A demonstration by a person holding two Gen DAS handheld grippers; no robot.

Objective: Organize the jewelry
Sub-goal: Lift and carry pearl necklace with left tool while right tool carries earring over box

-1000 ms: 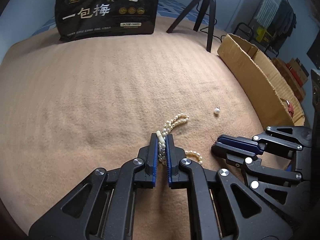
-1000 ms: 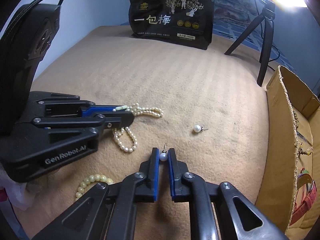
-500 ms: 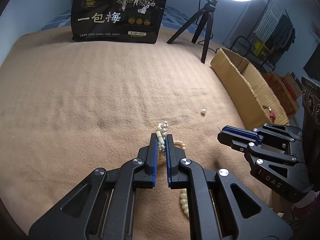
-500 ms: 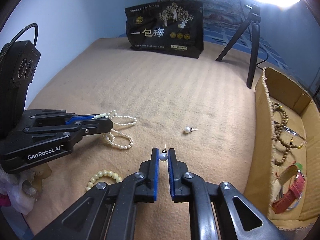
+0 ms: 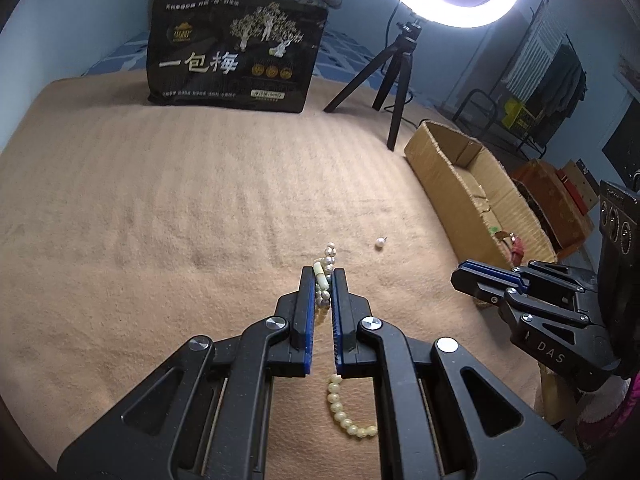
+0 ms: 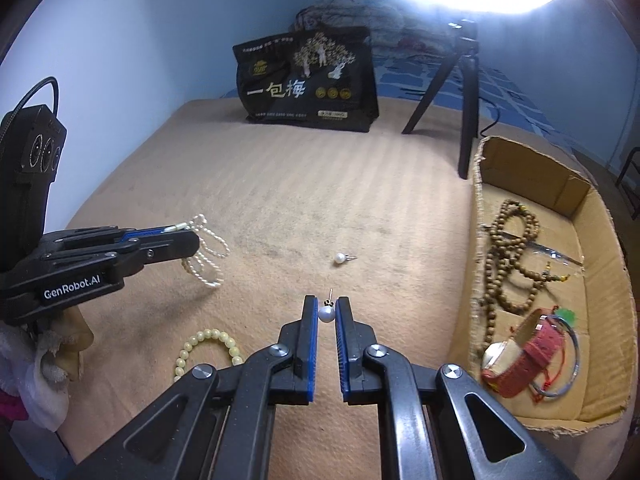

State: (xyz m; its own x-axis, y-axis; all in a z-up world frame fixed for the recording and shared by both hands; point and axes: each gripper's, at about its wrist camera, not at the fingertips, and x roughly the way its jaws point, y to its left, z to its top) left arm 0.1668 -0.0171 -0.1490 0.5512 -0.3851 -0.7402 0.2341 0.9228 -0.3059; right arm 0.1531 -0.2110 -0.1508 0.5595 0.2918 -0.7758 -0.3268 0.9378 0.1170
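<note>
My left gripper [image 5: 323, 276] is shut on a white pearl necklace [image 5: 325, 280] and holds it above the tan blanket; its loops hang down in the right wrist view [image 6: 204, 254]. My right gripper [image 6: 326, 308] is shut on a pearl stud earring [image 6: 326, 314], lifted off the blanket. A second pearl earring [image 6: 340, 257] lies on the blanket ahead, also in the left wrist view [image 5: 379, 243]. A cream bead bracelet [image 6: 208, 346] lies on the blanket at the near left. The cardboard box [image 6: 478, 208] to the right holds wooden beads [image 6: 510, 256], a red watch [image 6: 528, 354] and a bangle.
A black snack bag [image 6: 308, 80] stands at the back. A black tripod [image 6: 464, 92] with a ring light stands beside the box's far end. The blanket [image 5: 160, 200] covers the bed. The left gripper's body [image 6: 80, 264] is at my left.
Both grippers have risen off the blanket with their catches. The necklace left the blanket and now hangs from the left gripper; the views look from higher up.
</note>
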